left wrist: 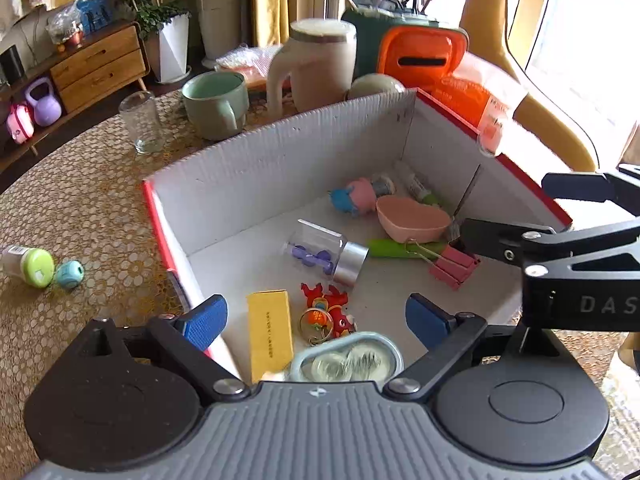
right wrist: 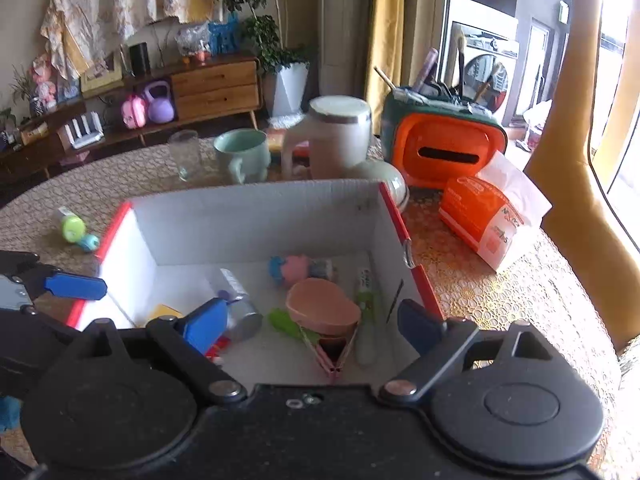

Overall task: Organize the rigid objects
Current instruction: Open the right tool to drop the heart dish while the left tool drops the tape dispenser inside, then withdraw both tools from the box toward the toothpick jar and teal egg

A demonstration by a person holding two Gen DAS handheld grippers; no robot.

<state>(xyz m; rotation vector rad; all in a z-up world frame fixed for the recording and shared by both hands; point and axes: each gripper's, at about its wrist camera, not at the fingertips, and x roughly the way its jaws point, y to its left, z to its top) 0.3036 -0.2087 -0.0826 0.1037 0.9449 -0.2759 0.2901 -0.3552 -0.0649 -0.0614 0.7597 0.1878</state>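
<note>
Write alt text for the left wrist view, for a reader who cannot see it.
The left gripper, jaws open and empty, hangs over a white cardboard box holding small items: a yellow box, a clear jar, pink binder clips and a pink bowl. The right gripper reaches in from the right. A green-capped bottle lies outside on the table.

Box [left wrist: 280, 168]: white corrugated cardboard with red rims, open on top, directly below and ahead of both grippers.
Pink binder clip [left wrist: 456, 266]: on the box floor, just below the right gripper's fingertips, wire handles pointing left.
Pink bowl [right wrist: 322, 306]: tilted on its side, ahead of the right gripper, resting on a green tool [right wrist: 286, 322].
Clear jar [left wrist: 324, 252]: lying down, silver lid, purple piece inside, ahead of the left gripper.
Yellow carton [left wrist: 270, 332]: flat, between the left gripper's fingers.
Green-capped bottle [left wrist: 30, 266]: lying outside the box, far left of the left gripper, touching a teal ball [left wrist: 69, 274].
</note>
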